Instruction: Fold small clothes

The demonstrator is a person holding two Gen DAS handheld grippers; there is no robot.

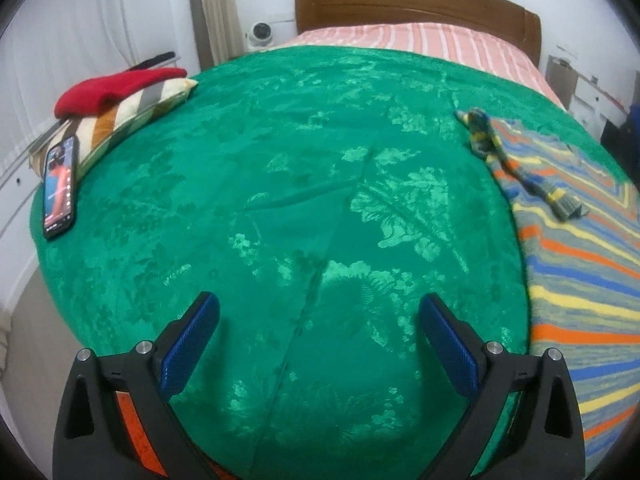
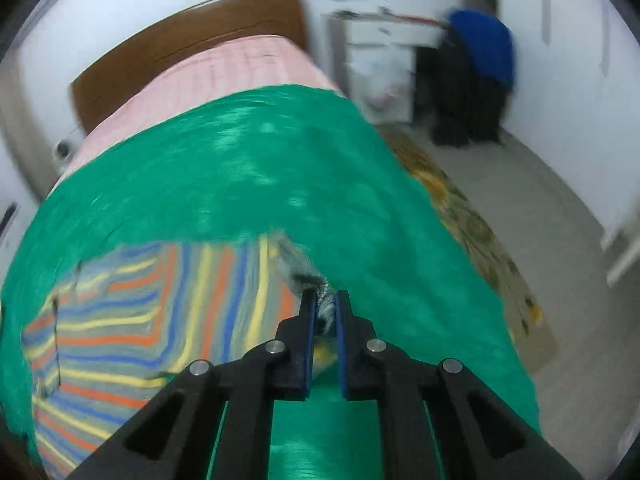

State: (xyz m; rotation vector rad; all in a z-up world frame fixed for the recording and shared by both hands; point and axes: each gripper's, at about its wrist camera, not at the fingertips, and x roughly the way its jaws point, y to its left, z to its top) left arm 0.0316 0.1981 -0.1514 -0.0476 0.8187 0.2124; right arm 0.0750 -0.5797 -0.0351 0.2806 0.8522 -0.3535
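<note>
A striped knit garment [image 1: 576, 264] in grey, orange, blue and yellow lies flat on the green bedspread [image 1: 300, 168] at the right. A knit sleeve or strip [image 1: 516, 160] of the same wool lies across its top. My left gripper [image 1: 320, 320] is open and empty, hovering over bare green cover left of the garment. In the right wrist view, which is blurred, my right gripper [image 2: 325, 300] is shut on a grey knit edge [image 2: 316, 280] of the striped garment [image 2: 140, 304], at its right side.
A phone [image 1: 60, 188] with a lit screen and a striped pillow [image 1: 132, 112] with a red cloth [image 1: 112, 88] on it lie at the bed's left edge. Wooden headboard [image 1: 416, 4] at the far end. Floor and a rug [image 2: 480, 240] lie right of the bed.
</note>
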